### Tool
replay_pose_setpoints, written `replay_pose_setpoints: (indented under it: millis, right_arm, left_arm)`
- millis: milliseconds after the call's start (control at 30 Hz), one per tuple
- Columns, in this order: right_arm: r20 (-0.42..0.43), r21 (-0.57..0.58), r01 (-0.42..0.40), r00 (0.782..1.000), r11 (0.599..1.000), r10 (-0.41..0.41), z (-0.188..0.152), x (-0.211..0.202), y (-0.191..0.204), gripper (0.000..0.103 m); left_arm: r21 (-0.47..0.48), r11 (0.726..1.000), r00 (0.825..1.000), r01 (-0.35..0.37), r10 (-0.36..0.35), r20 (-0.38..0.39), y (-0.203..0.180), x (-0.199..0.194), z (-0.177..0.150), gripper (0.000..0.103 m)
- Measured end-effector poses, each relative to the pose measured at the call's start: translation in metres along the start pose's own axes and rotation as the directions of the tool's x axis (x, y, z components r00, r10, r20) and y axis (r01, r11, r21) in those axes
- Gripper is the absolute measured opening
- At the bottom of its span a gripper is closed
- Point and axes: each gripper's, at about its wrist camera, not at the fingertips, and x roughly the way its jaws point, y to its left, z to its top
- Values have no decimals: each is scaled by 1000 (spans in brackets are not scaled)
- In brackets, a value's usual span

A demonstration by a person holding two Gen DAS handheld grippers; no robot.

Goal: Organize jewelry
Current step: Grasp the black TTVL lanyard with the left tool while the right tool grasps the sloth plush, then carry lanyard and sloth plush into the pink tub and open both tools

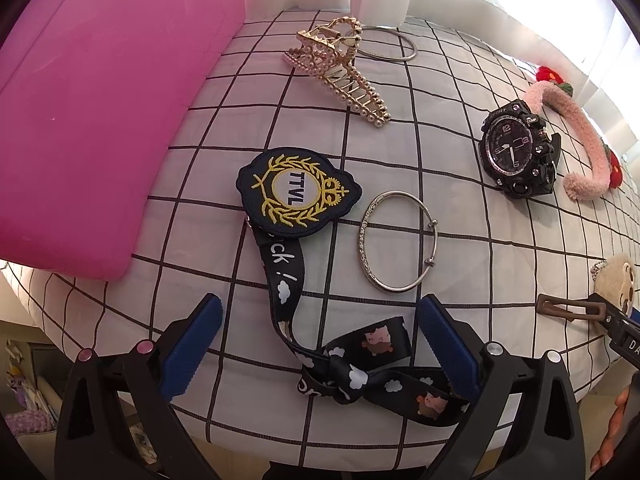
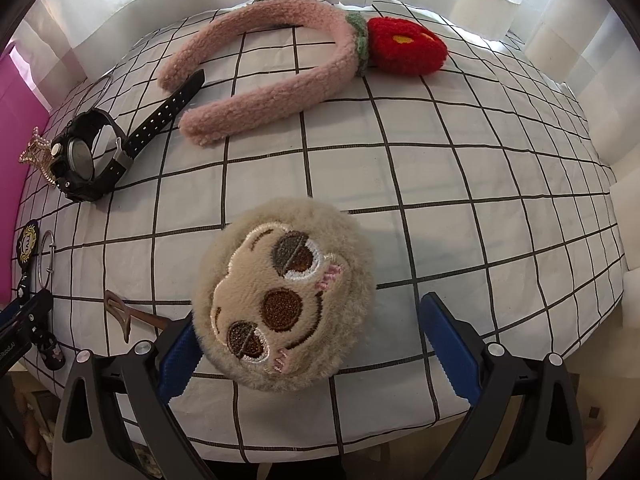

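My left gripper (image 1: 320, 344) is open over a black patterned ribbon (image 1: 360, 364) that hangs from a navy TTVL badge (image 1: 298, 192). A silver bangle (image 1: 398, 240) lies just beyond the right finger. A gold pearl hair claw (image 1: 340, 68), a thin ring bangle (image 1: 386, 42) and a black sport watch (image 1: 516, 148) lie farther off. My right gripper (image 2: 312, 348) is open around a beige plush sloth face (image 2: 284, 304), which leans against the left finger. A pink fuzzy headband (image 2: 276, 64) with red flowers lies behind it.
A pink box (image 1: 100, 120) stands at the left on the white checked cloth (image 1: 440, 112). A brown hair clip (image 2: 124, 316) lies near the cloth's front edge. White curtains hang behind. The cloth drops off at the near edge.
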Motion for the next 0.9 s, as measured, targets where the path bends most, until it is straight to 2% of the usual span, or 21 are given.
replay_pose_setpoints:
  millis: [167,267,433,467,500,567,700,900]
  right_arm:
    - [7,-3,0,1000,1000,0,-4,0,0,95]
    - [8,-4,-5,1000,1000,5,-6,-1,1,94]
    - [7,-13,-17,1000,1000,17,-5,-6,1,91]
    - [10,-24,-19,1000,1000,19,-6,-8,3,85]
    - [19,-34,-20,1000,999,21,-6,-12,7,74]
    - [25,-50,-20,999,999,21,-7,-18,12,54]
    - [34,-40,-37,999,998,39,-6,-20,8,47]
    - [57,-14,-71,996,997,72,-5,-33,0,45]
  left_arm:
    - [27,1000,1000,11,-11,13,-5,-10,-6,78]
    - [28,999,1000,17,-17,13,-8,-15,-6,64]
    - [40,999,999,32,-33,21,-10,-21,-9,19]
    - [33,999,999,37,-38,20,-7,-22,-9,14]
    - [23,999,999,45,-46,17,-4,-22,-9,7]
    - [8,998,998,63,-63,15,-5,-19,-4,6]
    - [7,997,997,73,-73,27,-2,-20,-5,4]
    - [1,995,993,99,-99,70,3,-37,-2,4]
